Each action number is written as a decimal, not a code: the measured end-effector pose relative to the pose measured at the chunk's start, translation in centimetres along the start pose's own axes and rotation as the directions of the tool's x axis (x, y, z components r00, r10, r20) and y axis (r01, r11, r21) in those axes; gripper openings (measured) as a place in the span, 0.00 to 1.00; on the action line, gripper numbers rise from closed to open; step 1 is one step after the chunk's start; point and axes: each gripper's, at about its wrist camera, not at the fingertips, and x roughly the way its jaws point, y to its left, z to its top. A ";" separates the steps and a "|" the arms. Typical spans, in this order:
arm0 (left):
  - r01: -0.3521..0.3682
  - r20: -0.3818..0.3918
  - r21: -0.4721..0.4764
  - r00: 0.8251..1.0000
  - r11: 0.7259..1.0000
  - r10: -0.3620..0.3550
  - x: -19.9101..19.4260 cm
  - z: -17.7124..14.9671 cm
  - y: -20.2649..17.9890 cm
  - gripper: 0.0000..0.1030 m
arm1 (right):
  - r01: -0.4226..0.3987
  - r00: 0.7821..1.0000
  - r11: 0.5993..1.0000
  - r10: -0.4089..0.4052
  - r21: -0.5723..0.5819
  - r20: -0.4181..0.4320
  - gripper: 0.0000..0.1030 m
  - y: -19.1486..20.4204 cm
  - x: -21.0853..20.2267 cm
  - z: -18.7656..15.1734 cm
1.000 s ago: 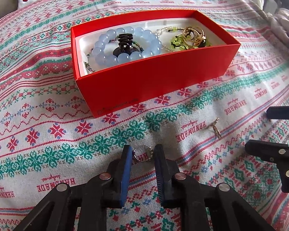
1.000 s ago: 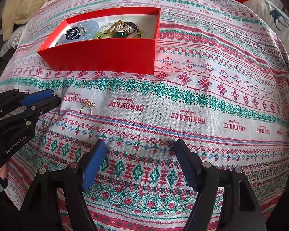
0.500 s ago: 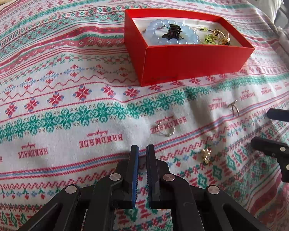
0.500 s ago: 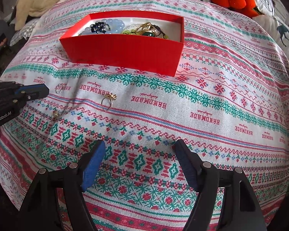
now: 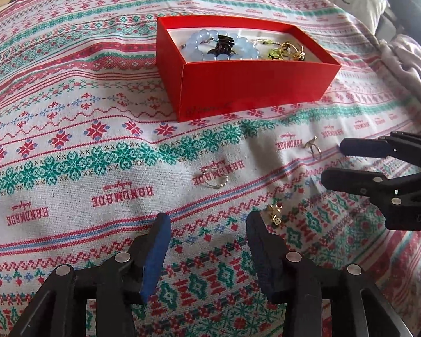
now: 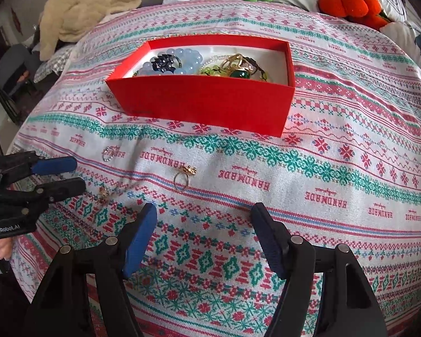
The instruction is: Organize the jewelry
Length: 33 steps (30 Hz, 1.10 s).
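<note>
Our left claw point(image 5: 207, 227) now stands spread wide over the patterned cloth point(image 5: 70, 146) with nothing between its blue pads, where half a second ago it was pressed nearly shut and a second ago it pinched a thin wire ring right up near the red box point(image 5: 238, 84). That silver ring point(image 5: 214, 178) lies flat on the cloth over the "HANDMADE" lettering, well short of the box and apart from the claw. We judge the ring slipped or was let go before reaching the box, so this piece is not yet put away.

Two more pieces wait on the cloth: a small gold charm point(image 5: 275, 213) just beside the left claw's right finger, and a gold ring point(image 5: 313, 147) with a decorated top, lying near the right claw point(image 6: 203, 219). The right claw is also spread open and empty, hovering low with the gold ring ahead of it.

The box already holds a blue bead bracelet point(image 5: 221, 46), a dark hair clip point(image 5: 223, 45) and a tangle of gold and green pieces point(image 5: 286, 52). Three loose items remain, so the sorting seems mostly done; with the left claw opened, a fresh grab at the silver ring or the charm looks likeliest.
</note>
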 end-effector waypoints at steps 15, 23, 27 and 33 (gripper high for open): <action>0.028 0.004 0.019 1.000 0.999 -0.028 2.3 1.8 -0.8 0.45 | -0.066 0.998 0.998 0.066 0.020 0.003 0.29 -0.1 1.6 1.7; -0.012 -0.009 0.056 1.000 0.998 0.012 3.0 2.4 -1.8 0.36 | -0.083 0.996 0.995 0.085 0.052 -0.027 0.03 -0.6 1.9 2.0; -0.020 -0.004 0.055 1.000 0.998 0.021 3.0 2.3 -1.5 0.26 | -0.080 0.996 0.995 0.081 0.052 -0.028 0.02 -0.7 1.5 1.8; -0.042 0.008 0.074 0.999 0.996 0.042 2.9 2.0 -1.6 0.14 | -0.073 0.997 0.996 0.074 0.052 -0.026 0.02 -0.5 1.3 1.9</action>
